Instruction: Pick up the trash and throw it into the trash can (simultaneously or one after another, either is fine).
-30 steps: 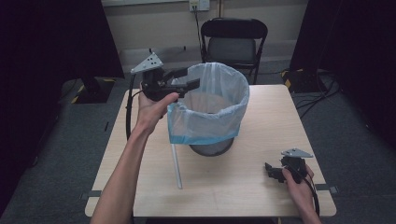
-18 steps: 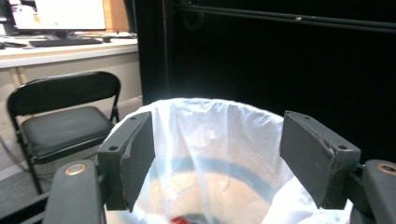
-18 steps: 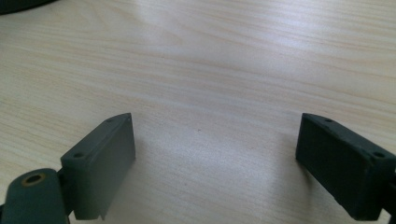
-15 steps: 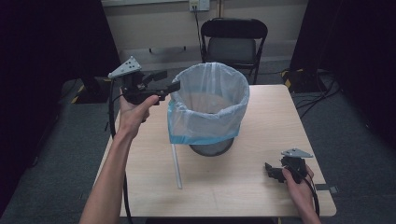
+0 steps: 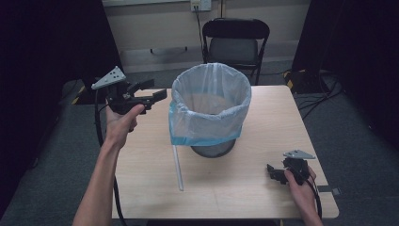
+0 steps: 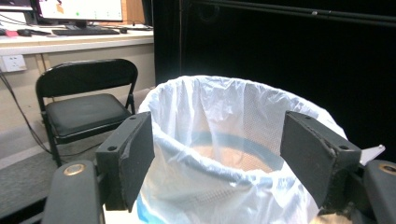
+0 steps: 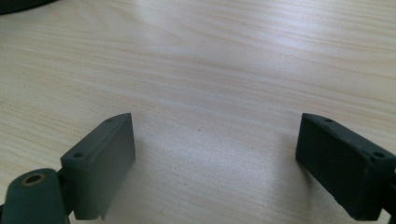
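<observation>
- One table (image 5: 244, 197), light wood-grain top, is recorded as the bearer of all items on it.
- One folding chair (image 5: 235, 47), black, is placed beyond the far edge of the table; it is also seen in the left gripper view (image 6: 84, 107).
- One waste basket (image 5: 214, 148), dark mesh, stands upright near the middle of the table, somewhat toward the far side.
- One bin liner (image 5: 209, 110), translucent white with a blue hem, is fitted inside the basket; its top is folded over the rim and hangs down the outside. In the left gripper view the liner (image 6: 224, 154) is seen straight ahead, between and beyond the two jaws.
- One thin pale stick (image 5: 177, 167) lies on the table from the near left of the basket toward the person; whether it touches the basket cannot be told.
- Two grippers are counted, one per hand.
- Left gripper (image 5: 157, 96): held in the air at the table's far left, pointed at the liner and just beside it, not touching. Its jaws stand apart, with nothing pressed between them.
- Right gripper (image 5: 272, 172): resting at the near right corner of the table, well apart from the basket. Its jaws stand wide apart over bare wood, empty.
</observation>
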Demonstrator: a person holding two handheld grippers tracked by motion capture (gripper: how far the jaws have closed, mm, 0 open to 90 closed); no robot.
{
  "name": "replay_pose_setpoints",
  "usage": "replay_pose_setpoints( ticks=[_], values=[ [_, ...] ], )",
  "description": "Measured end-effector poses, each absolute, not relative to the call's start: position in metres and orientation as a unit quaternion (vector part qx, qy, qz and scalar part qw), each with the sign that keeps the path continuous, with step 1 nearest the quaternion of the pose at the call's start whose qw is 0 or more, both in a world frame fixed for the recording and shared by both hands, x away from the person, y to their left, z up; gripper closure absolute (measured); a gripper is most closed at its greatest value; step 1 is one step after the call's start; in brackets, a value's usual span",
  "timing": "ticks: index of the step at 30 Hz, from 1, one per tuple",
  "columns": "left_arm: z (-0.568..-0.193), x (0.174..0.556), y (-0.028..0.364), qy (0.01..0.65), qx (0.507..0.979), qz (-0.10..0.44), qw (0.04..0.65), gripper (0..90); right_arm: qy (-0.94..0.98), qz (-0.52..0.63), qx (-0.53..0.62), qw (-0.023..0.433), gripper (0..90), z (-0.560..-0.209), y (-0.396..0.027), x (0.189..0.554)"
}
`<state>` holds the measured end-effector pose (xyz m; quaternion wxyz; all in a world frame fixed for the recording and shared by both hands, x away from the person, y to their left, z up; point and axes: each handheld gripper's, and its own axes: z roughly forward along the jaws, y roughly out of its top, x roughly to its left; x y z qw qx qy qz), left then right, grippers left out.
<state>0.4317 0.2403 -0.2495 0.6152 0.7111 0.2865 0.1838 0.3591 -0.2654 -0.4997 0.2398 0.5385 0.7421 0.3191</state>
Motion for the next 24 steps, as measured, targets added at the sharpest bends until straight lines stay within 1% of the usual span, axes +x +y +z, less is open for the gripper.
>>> replay_pose_setpoints(
  ticks=[5, 7, 16, 24],
  values=[
    [-0.253, 0.421, 0.249, 0.284, 0.714, 0.188, 0.612, 26.5, 0.742, 0.319, 0.539, 0.240, 11.0, -0.500, -0.265, 0.359],
    [-0.257, 0.417, 0.253, 0.292, 0.717, 0.201, 0.600, 26.6, 0.742, 0.319, 0.539, 0.240, 11.0, -0.500, -0.265, 0.359],
    [-0.275, 0.406, 0.268, 0.304, 0.720, 0.200, 0.591, 26.4, 0.742, 0.319, 0.539, 0.240, 11.0, -0.500, -0.265, 0.359],
    [-0.301, 0.398, 0.278, 0.328, 0.730, 0.193, 0.568, 26.4, 0.742, 0.319, 0.538, 0.240, 11.0, -0.500, -0.265, 0.359]
  ],
)
